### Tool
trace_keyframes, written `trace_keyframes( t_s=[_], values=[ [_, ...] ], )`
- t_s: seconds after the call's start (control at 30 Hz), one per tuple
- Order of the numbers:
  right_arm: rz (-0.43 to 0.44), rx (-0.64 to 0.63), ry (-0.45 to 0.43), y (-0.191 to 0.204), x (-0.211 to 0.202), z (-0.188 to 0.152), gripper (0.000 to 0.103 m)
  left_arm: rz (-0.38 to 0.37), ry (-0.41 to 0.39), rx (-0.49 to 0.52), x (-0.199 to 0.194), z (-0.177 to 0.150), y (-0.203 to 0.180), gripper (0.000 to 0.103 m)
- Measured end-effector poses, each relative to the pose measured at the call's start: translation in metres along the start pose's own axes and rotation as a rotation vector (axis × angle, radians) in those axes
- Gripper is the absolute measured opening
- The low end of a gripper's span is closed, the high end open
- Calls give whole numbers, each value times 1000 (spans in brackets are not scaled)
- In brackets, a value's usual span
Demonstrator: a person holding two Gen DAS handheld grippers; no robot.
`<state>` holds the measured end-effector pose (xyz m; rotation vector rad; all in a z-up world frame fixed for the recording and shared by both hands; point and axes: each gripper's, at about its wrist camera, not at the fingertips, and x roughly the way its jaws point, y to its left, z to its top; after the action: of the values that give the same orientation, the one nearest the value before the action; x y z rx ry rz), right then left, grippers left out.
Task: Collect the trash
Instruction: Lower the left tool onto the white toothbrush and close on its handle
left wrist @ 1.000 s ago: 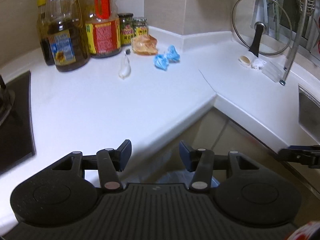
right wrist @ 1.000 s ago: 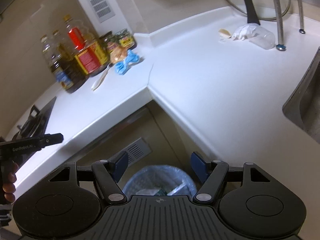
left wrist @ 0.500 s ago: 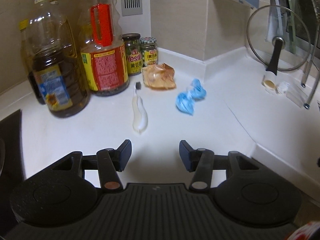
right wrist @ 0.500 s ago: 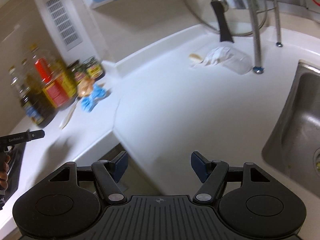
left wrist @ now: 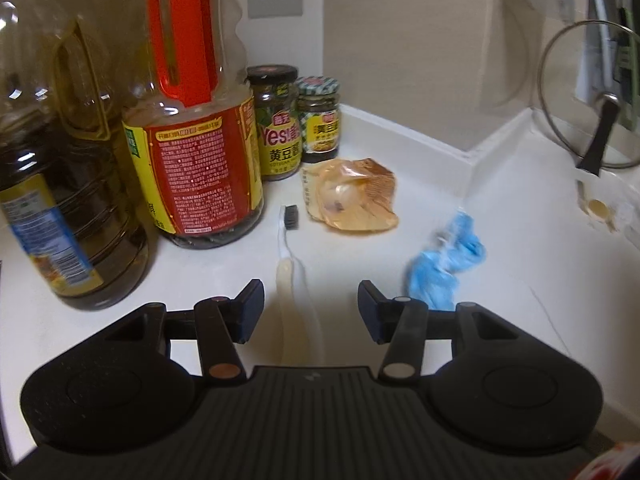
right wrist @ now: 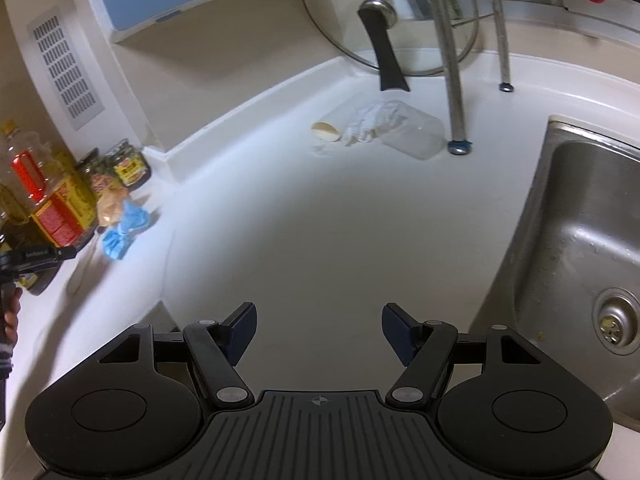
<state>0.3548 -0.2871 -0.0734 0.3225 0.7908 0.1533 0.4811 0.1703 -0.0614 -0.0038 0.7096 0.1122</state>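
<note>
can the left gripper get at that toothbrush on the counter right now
Probably yes. The left gripper is open and empty, and the toothbrush lies right ahead between its fingers, clear of the oil bottle.

Counts: three large clear plastic oil bottles [left wrist: 200, 120], two small glass jars with yellow labels [left wrist: 320, 120], one white toothbrush with a dark bristle head [left wrist: 289, 240], one crumpled orange translucent wrapper [left wrist: 352, 196], one crumpled blue plastic wad [left wrist: 440, 268]. By the sink side: one round glass pot lid with a black handle [right wrist: 384, 40], one clear plastic cup lying on its side [right wrist: 416, 136], one crumpled white tissue [right wrist: 368, 122], one small beige round piece [right wrist: 326, 131], one stainless steel sink [right wrist: 580, 240]. Two black two-finger grippers, left one [left wrist: 311, 312] and right one [right wrist: 319, 330].
</note>
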Motion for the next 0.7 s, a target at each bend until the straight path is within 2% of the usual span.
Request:
trace_keyframes(
  t_s=[0.3, 0.6, 0.67, 0.7],
  values=[
    [-58, 29, -11, -15, 0, 8, 69, 23, 58, -3, 39, 8, 6, 42],
    [-82, 29, -31, -18, 5, 15, 69, 18, 83, 1, 57, 11, 6, 28],
    [-84, 20, -38, -18, 7, 18, 69, 11, 85, -2, 59, 12, 6, 20],
    [-86, 13, -43, -18, 7, 20, 69, 11, 84, 0, 59, 12, 6, 19]
  ],
)
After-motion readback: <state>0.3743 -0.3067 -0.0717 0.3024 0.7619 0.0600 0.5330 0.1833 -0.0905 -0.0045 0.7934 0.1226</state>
